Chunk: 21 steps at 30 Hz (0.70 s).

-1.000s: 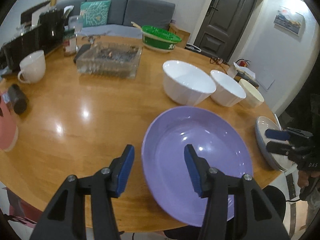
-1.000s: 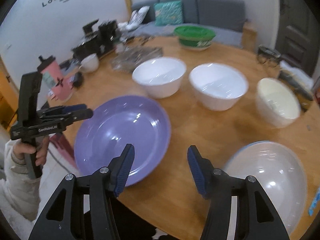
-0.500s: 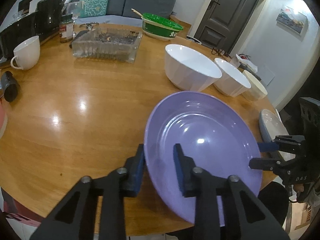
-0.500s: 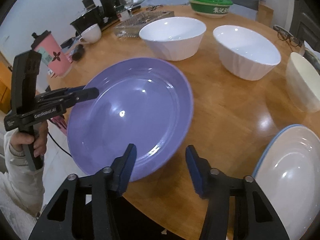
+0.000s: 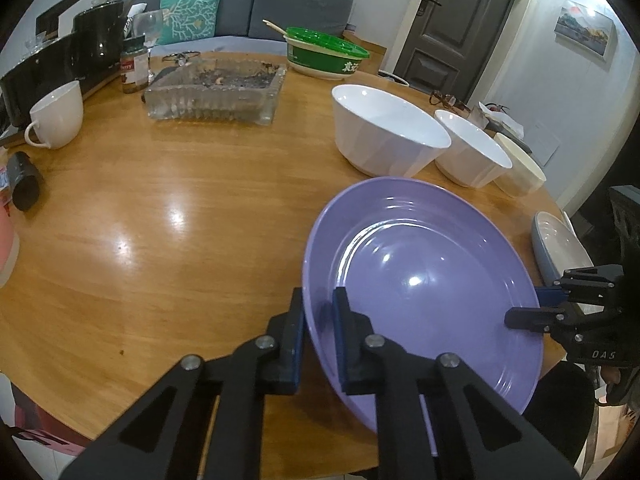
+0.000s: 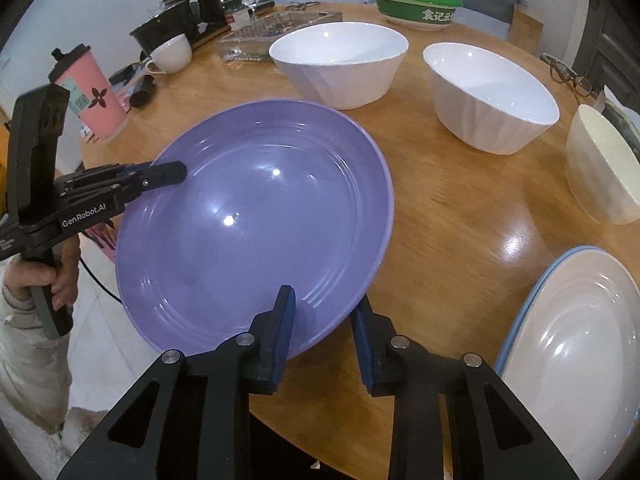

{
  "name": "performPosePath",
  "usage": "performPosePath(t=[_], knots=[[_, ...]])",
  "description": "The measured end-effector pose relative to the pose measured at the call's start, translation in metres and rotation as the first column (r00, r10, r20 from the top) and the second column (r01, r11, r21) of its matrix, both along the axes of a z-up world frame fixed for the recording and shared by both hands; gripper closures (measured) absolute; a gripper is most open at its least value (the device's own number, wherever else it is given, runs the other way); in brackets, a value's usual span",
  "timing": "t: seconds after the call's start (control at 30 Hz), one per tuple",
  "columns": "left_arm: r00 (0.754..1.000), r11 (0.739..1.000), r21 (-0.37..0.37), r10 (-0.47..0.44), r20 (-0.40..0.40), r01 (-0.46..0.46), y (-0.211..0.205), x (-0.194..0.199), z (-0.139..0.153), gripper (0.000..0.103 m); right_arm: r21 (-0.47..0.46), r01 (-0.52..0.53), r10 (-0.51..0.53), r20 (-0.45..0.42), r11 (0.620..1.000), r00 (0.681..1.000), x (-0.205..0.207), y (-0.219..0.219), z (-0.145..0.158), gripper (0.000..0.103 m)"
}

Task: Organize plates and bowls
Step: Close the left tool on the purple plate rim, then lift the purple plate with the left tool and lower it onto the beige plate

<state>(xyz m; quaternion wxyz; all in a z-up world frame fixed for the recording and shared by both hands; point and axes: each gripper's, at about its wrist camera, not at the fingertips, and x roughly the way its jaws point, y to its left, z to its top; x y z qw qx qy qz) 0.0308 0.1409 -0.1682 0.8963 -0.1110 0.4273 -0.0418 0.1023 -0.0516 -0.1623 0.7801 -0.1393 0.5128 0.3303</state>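
Black claw (image 6: pixel 324 320) with blue pads, silver screws, "GenRobot.AI" lettering; cream fleecy sleeve (image 6: pixel 24 344).

round wooden table (image 5: pixel 168 216) bearing white bowls (image 5: pixel 384 136).

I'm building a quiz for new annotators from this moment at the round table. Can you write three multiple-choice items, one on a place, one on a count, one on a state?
1. Where is the pale plate with the blue rim?
A. at the table's edge, beside the purple plate
B. inside a white bowl
C. on the sofa

2. How many white bowls stand beyond the purple plate?
A. one
B. two
C. four

3. How is the purple plate held?
A. by nothing
B. by one hand-held gripper
C. by both, at opposite rims

Key:
1 A: the pale plate sits at the edge.
2 B: two white bowls, plus one cream bowl.
3 C: the left hand-held gripper and right hand-held gripper clamp the purple plate.
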Motion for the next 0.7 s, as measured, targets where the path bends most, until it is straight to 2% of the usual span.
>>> performPosePath(t=[0.37, 0.7], knots=[[1.0, 1.0, 0.004, -0.002, 0.005, 0.002, -0.005, -0.003, 0.008, 0.093, 0.017, -0.001, 0.001, 0.01, 1.0, 1.0, -0.004, -0.005, 0.003, 0.08], [0.998, 0.999, 0.036, -0.029, 0.051, 0.027, -0.024, -0.007, 0.036, 0.093, 0.055, 0.022, -0.025, 0.056, 0.998, 0.998, -0.012, -0.026, 0.024, 0.08]])
